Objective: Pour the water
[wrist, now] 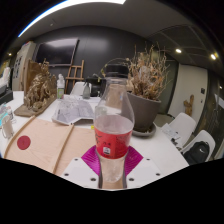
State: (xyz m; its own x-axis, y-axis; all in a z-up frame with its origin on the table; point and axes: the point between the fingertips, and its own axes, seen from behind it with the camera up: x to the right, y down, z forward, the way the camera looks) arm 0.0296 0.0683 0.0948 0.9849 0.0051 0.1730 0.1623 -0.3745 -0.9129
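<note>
Bottle (113, 130) upright between pink pads (112, 157), part-filled, dark cap on. Gripper (112, 160) jaws narrow, seemingly clamping bottle base. White table (170, 150) below; dried-plant pot (148, 108) just behind.

White table (165, 150): clear bottle (113, 135) standing on magenta coaster (112, 160); tan mat (45, 145), dried-plant pot (146, 105) nearby.

Can't make out the gripper fingers (113, 165) behind the clear plastic bottle with red label (113, 125); label text too small, bottle base cut off.
</note>
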